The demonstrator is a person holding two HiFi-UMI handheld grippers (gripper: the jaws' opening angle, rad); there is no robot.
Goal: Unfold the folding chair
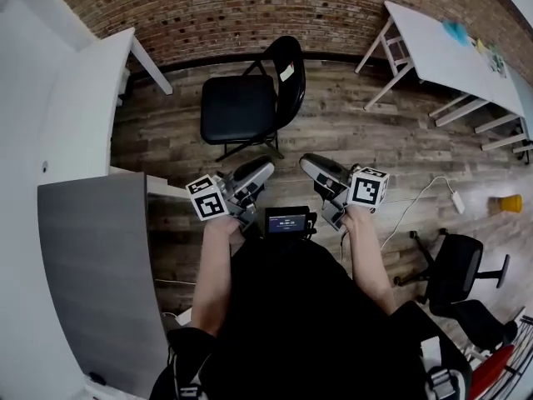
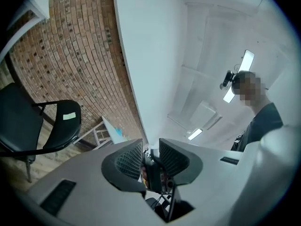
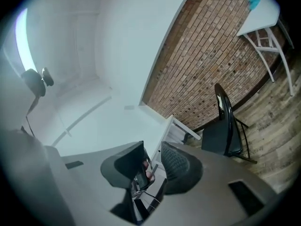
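The black folding chair (image 1: pixel 246 107) stands unfolded on the wood floor by the brick wall, its seat down and a white label on its backrest. It shows far left in the left gripper view (image 2: pixel 28 121) and at the right in the right gripper view (image 3: pixel 223 131). I hold both grippers close to my chest, well short of the chair, turned inward toward a small black device with a screen (image 1: pixel 287 221). My left gripper (image 1: pixel 254 207) (image 2: pixel 150 157) is open by a narrow gap, holding nothing. My right gripper (image 1: pixel 329 207) (image 3: pixel 153 161) is likewise open and holds nothing.
A white table (image 1: pixel 75 115) stands at the left and another (image 1: pixel 450 48) at the back right. A grey panel (image 1: pixel 100 282) lies at my near left. A black office chair (image 1: pixel 454 265), a white cable with a plug block (image 1: pixel 456 200) and a yellow object (image 1: pixel 508 202) are at the right.
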